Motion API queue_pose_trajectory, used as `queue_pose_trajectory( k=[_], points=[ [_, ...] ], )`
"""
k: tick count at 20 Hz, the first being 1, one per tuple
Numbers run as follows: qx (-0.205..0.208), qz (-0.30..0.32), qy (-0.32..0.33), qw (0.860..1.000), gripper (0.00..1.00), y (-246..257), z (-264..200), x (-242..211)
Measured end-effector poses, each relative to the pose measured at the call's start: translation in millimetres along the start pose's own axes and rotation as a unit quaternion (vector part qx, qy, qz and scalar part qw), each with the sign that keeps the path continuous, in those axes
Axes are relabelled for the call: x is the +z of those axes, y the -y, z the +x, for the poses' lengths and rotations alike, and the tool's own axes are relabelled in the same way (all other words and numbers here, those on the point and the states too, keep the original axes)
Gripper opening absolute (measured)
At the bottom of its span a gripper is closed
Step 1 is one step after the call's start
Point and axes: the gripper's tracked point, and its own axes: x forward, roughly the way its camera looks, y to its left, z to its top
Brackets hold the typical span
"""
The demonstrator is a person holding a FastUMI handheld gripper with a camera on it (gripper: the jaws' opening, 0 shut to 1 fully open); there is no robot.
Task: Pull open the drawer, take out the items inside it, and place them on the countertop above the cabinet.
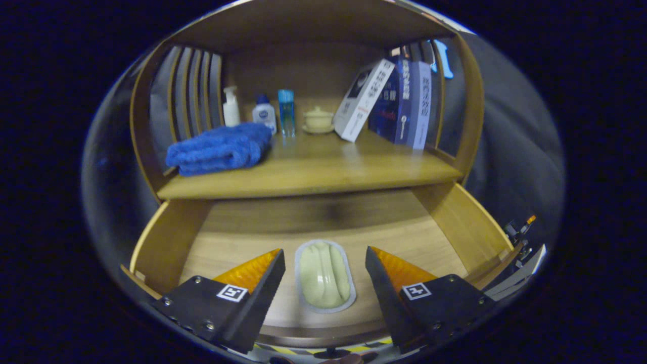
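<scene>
Since the drawer (323,237) already stood pulled out below the countertop (313,172), the opening step looked done, and the lifting out and placing were both still to do. One item showed inside: a pale green packet (324,275) with a whitish sealed rim, lying flat on the drawer floor near the front edge. The gripper (323,283) hung over it with its fingers spread wide, the packet between them and neither finger touching it. The packet's long axis ran from 12 to 6 o'clock, straight along the fingers' line, one rounded end pointing at the drawer's back and the other at the camera. On the countertop a blue towel (217,149) lay at 10 o'clock, bottles (265,114) and a small lidded cup (318,120) stood at 12, and books (389,101) leaned at 1. Bare wood in the front middle looked a likely spot for the packet.
</scene>
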Motion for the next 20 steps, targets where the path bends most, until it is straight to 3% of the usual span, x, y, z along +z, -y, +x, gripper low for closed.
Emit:
queue_pose_trajectory(
  k=[3, 6, 8, 12, 15, 17, 19, 20],
  points=[
    [-0.013, 0.006, -0.045, 0.999, 0.96, 2.3, 10.6, -9.7],
    [-0.035, 0.004, -0.098, 0.995, 0.85, 11.5, 20.1, -21.0],
    [-0.048, 0.017, -0.123, 0.991, 0.85, 14.6, 25.0, -26.9],
    [-0.013, 0.046, -0.146, 0.988, 0.70, -3.2, 35.8, -31.2],
    [-0.021, 0.058, -0.131, 0.989, 0.63, -0.5, 35.6, -27.6],
    [-0.014, 0.072, -0.112, 0.991, 0.43, -4.6, 34.3, -23.1],
    [-0.018, 0.040, -0.108, 0.993, 0.22, -6.2, 38.6, -23.1],
    [-0.025, 0.032, -0.102, 0.994, 0.22, -6.8, 36.8, -21.2]
  ],
)
